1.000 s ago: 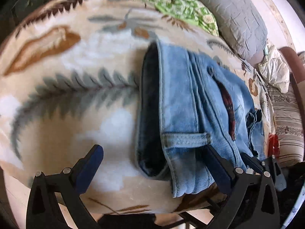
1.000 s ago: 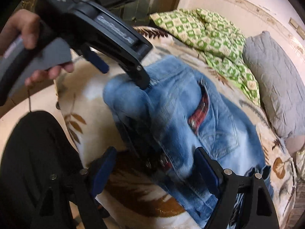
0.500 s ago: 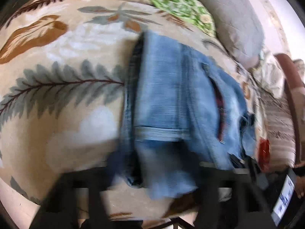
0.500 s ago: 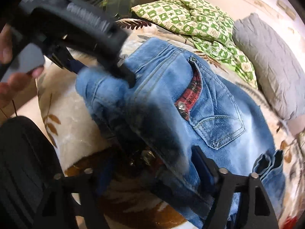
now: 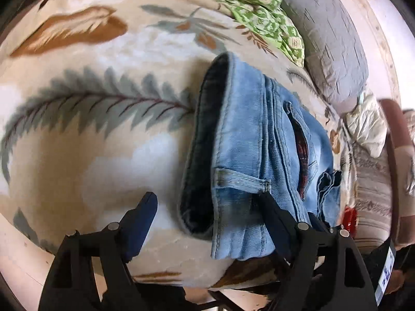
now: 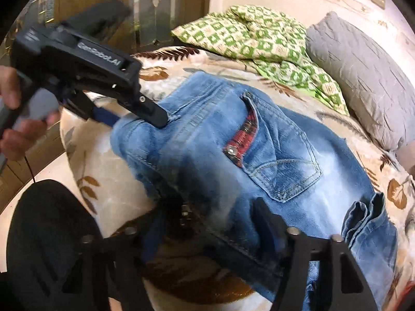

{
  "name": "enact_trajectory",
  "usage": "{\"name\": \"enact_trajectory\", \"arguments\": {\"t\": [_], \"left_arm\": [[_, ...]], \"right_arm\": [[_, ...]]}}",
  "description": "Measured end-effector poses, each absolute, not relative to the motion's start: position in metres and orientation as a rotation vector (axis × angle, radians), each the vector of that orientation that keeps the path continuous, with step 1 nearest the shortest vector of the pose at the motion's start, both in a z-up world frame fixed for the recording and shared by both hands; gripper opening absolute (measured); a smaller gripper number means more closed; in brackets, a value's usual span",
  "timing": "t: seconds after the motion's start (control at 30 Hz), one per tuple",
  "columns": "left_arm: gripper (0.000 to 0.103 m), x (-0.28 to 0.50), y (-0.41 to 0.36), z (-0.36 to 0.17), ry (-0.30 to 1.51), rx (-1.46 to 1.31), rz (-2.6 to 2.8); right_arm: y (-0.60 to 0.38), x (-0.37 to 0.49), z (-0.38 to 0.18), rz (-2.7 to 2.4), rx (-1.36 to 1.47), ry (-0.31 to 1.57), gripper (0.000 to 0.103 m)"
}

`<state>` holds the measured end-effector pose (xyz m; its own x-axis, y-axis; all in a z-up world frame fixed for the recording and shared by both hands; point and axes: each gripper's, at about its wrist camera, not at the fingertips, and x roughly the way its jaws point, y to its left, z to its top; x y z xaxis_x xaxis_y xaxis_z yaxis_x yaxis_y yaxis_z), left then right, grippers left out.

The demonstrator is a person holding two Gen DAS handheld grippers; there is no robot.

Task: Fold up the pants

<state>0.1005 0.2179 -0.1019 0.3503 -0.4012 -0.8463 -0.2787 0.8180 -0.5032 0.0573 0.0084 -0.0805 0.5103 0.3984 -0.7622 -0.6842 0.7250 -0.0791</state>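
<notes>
On the bed [image 6: 166, 59], the jeans [image 6: 272, 155] lie partly folded on the leaf-patterned blanket [image 5: 90, 129], waistband nearest both tools, long axis running away toward the grey pillow [image 6: 363, 77]. The left tool [image 5: 207, 202] stands wide, one finger on the waistband, the other over bare blanket. The right tool [image 6: 210, 223] is also wide, straddling the near denim edge. Judgement: both are equally near; the coming fold runs along that axis.
</notes>
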Motion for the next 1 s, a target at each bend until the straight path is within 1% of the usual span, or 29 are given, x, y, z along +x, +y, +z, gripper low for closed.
{"name": "enact_trajectory", "arguments": {"t": [0.1,0.13,0.2,0.27,0.3,0.33,0.37,0.4,0.43,0.47,0.5,0.53,0.6,0.63,0.67,0.7,0.87,1.0], "left_arm": [[0.082,0.1,0.215,-0.108,1.244,-0.679,-0.111],[0.082,0.102,0.213,-0.11,1.246,-0.678,-0.113],[0.09,0.108,0.206,-0.114,1.241,-0.679,-0.118],[0.089,0.113,0.201,-0.115,1.23,-0.697,-0.114],[0.087,0.116,0.197,-0.115,1.225,-0.698,-0.133],[0.081,0.119,0.194,-0.114,1.223,-0.692,-0.142],[0.052,0.12,0.192,-0.113,1.224,-0.675,-0.14],[0.037,0.121,0.19,-0.113,1.232,-0.661,-0.159],[0.035,0.121,0.189,-0.111,1.233,-0.662,-0.177],[0.03,0.12,0.188,-0.107,1.222,-0.638,-0.196],[0.027,0.119,0.187,-0.104,1.213,-0.624,-0.204],[0.026,0.118,0.188,-0.102,1.208,-0.622,-0.212],[0.024,0.115,0.185,-0.089,1.172,-0.599,-0.236],[0.024,0.115,0.182,-0.083,1.157,-0.588,-0.251],[0.024,0.115,0.177,-0.076,1.14,-0.575,-0.265],[0.024,0.114,0.17,-0.065,1.115,-0.552,-0.284],[0.023,0.115,0.138,-0.021,1.027,-0.47,-0.369],[0.022,0.114,0.093,0.022,0.952,-0.388,-0.505]], "right_arm": [[0.016,0.044,-0.078,0.681,-0.482,0.742,0.081],[0.019,0.037,-0.079,0.674,-0.52,0.728,0.081],[0.03,0.032,-0.088,0.656,-0.616,0.707,0.081],[0.039,0.031,-0.101,0.645,-0.697,0.733,0.081],[0.04,0.031,-0.107,0.627,-0.725,0.724,0.082],[0.042,0.029,-0.111,0.615,-0.741,0.702,0.083],[0.041,0.026,-0.112,0.61,-0.739,0.677,0.084],[0.041,0.027,-0.112,0.604,-0.719,0.655,0.084],[0.04,0.031,-0.112,0.598,-0.691,0.661,0.084],[0.04,0.036,-0.111,0.599,-0.658,0.684,0.083],[0.037,0.041,-0.11,0.601,-0.611,0.703,0.074],[0.034,0.045,-0.109,0.607,-0.579,0.717,0.07],[0.031,0.047,-0.106,0.601,-0.551,0.71,0.053],[0.028,0.047,-0.104,0.596,-0.54,0.706,0.049],[0.023,0.049,-0.1,0.589,-0.507,0.706,0.042],[0.017,0.052,-0.097,0.592,-0.464,0.713,0.038],[-0.016,0.054,-0.076,0.596,-0.275,0.714,0.034],[-0.062,0.047,-0.053,0.556,-0.078,0.686,0.033]]}}
